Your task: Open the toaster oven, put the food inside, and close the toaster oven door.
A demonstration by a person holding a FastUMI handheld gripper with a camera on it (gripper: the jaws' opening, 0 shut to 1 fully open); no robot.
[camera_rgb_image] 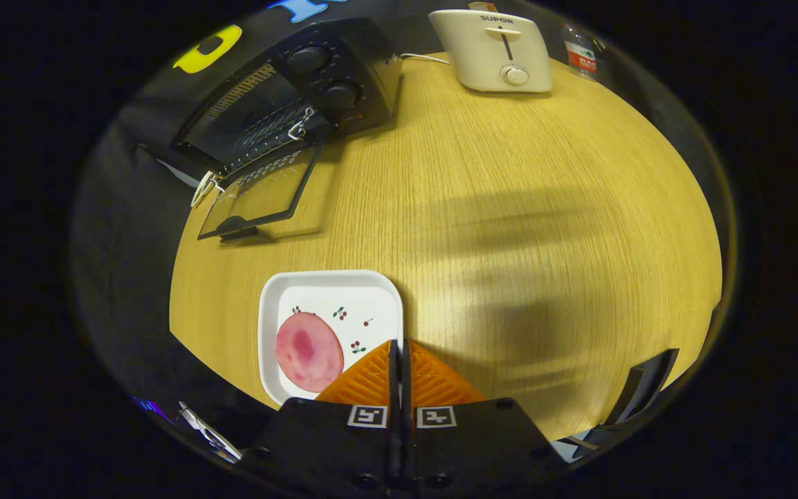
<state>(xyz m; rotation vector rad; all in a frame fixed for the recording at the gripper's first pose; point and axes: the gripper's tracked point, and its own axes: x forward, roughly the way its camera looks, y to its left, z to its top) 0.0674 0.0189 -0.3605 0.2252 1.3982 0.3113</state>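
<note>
A black toaster oven (316,83) stands at the far left of the wooden table (510,229). Its glass door (260,197) hangs open, folded down flat toward me. Close in front of me lies a white square plate (371,298) with a round pink slice of meat (309,351) on its near left part. My gripper (399,346) is shut, its two fingers pressed together with nothing between them. The fingertips hover over the plate's right rim, just right of the meat slice.
A cream pop-up toaster (494,50) stands at the far edge, its cable running left toward the oven. A bottle with a red label (580,55) is right of it. A dark object (641,388) sits at the table's near right edge.
</note>
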